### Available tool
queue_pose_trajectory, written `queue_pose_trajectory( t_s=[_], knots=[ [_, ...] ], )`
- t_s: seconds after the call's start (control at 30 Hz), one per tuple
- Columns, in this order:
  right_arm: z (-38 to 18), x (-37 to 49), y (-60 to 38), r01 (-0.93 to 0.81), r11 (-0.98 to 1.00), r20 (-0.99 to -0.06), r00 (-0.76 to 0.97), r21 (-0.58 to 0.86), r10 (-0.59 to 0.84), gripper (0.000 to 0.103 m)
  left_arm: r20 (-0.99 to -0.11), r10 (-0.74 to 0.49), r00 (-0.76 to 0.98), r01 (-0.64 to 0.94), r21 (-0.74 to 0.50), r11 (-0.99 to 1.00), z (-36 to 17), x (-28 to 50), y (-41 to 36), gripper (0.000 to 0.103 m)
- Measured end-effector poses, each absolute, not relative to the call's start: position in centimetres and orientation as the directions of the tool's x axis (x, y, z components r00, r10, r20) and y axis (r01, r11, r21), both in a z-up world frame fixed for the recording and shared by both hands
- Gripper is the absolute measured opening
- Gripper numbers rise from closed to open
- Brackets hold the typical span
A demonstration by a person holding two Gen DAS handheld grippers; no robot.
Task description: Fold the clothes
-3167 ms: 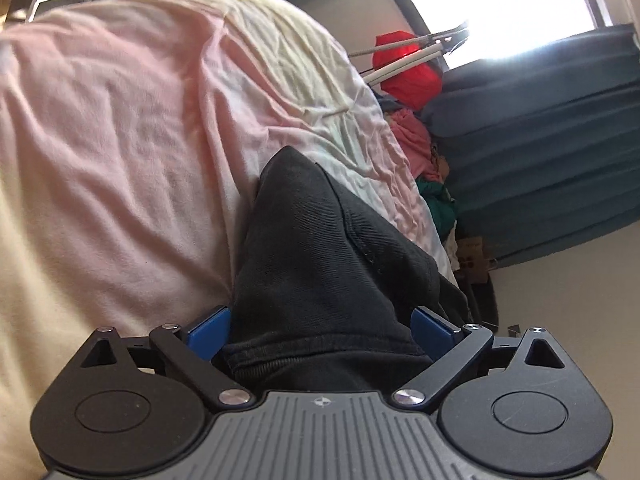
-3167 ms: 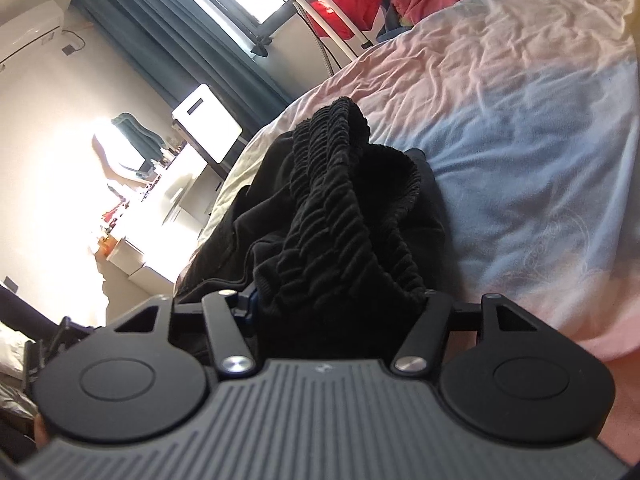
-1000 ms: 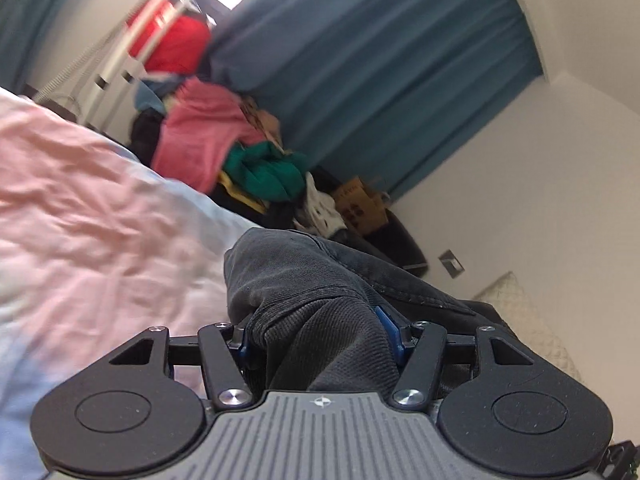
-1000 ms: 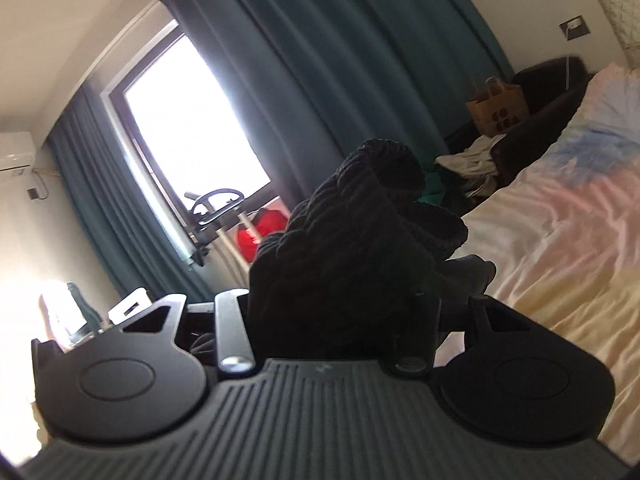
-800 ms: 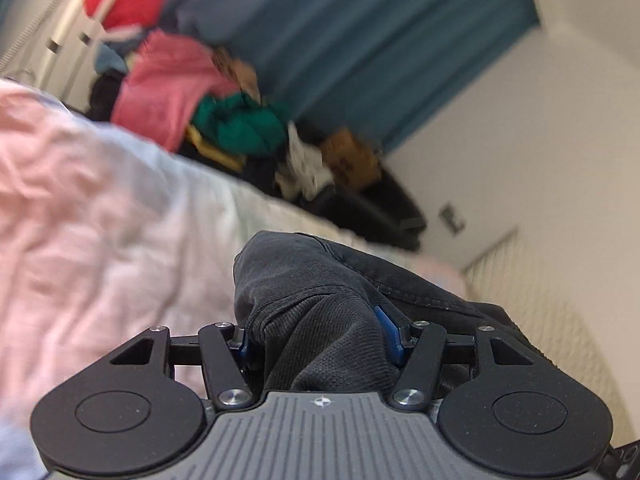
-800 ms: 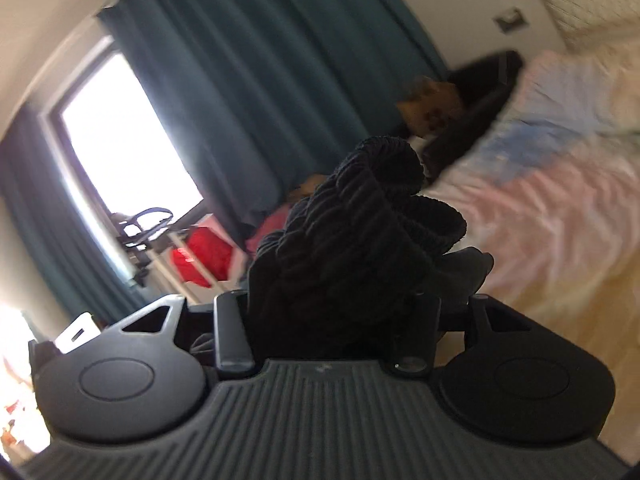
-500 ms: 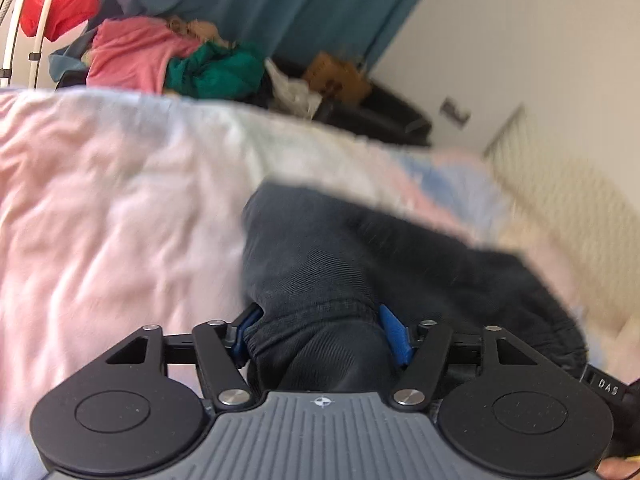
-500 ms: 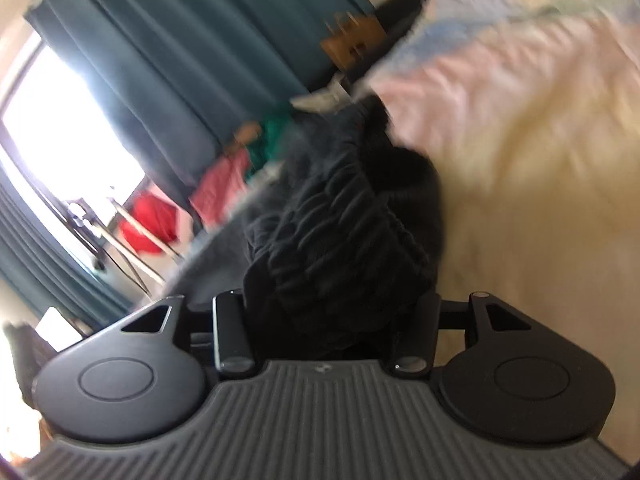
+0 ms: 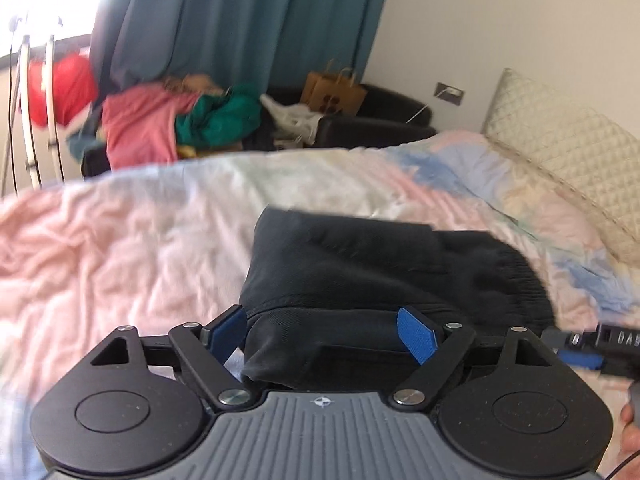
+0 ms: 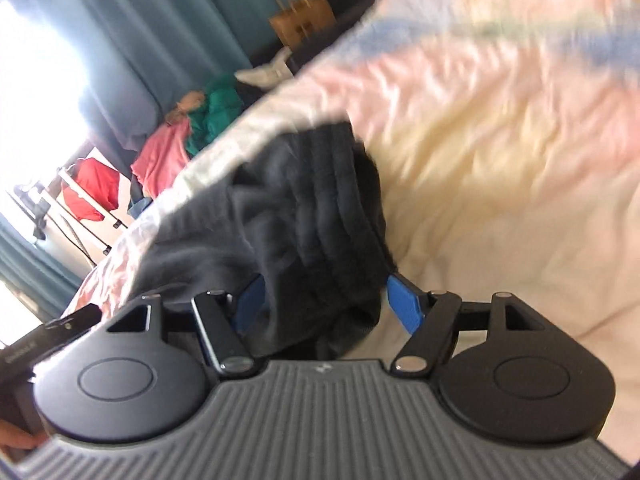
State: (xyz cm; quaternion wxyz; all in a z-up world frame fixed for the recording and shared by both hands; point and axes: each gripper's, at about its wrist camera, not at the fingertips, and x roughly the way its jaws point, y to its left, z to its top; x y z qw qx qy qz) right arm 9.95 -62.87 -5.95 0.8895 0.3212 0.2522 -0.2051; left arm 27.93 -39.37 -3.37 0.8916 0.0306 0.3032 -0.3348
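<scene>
A black garment (image 9: 380,272) with a ribbed elastic band lies in a folded bundle on the pastel bedsheet (image 9: 120,240). My left gripper (image 9: 322,336) is open, its blue pads (image 9: 416,340) spread on either side of the garment's near end, with a small gap on the left. In the right wrist view the ribbed band of the garment (image 10: 312,216) rests on the sheet (image 10: 500,200), blurred. My right gripper (image 10: 328,306) is open too, with the fabric loose between its pads (image 10: 404,308). Part of the right gripper (image 9: 592,344) shows at the left wrist view's right edge.
A quilted headboard (image 9: 560,140) stands at the right. Beyond the bed's far edge sit a pile of pink and green clothes (image 9: 180,124), a brown paper bag (image 9: 332,92), a dark sofa (image 9: 380,124), teal curtains (image 9: 240,20) and a drying rack (image 9: 36,100).
Both grippers swung the garment down from the air onto the bed. Their jaws, shut on the fabric before, have spread apart, and the garment now rests on the sheet.
</scene>
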Motion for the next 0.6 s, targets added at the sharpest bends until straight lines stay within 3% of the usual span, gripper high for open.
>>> queue_pose_trajectory(
  t_s=[0.27,0.33,0.43,0.6],
  knots=[
    [2.4,4.7,-59.9,0.434,0.800,-0.476,0.853,0.415,-0.216,0.072,-0.495,-0.591,0.637,0.655,-0.057,0.754,5.9,18.6,-37.4,0.103],
    [4.6,3.4,-58.5,0.397,0.829,-0.448,0.871,0.394,-0.204,0.072,-0.473,-0.596,0.649,0.663,-0.032,0.748,8.0,16.1,-36.6,0.103],
    [7.9,1.4,-56.2,0.345,0.866,-0.402,0.896,0.362,-0.189,0.088,-0.442,-0.604,0.663,0.661,-0.032,0.750,10.3,13.0,-35.0,0.103],
    [11.1,-1.5,-52.2,0.306,0.908,-0.352,0.915,0.286,-0.197,0.086,-0.396,-0.602,0.693,0.644,-0.034,0.764,13.0,7.9,-32.0,0.103]
  ],
)
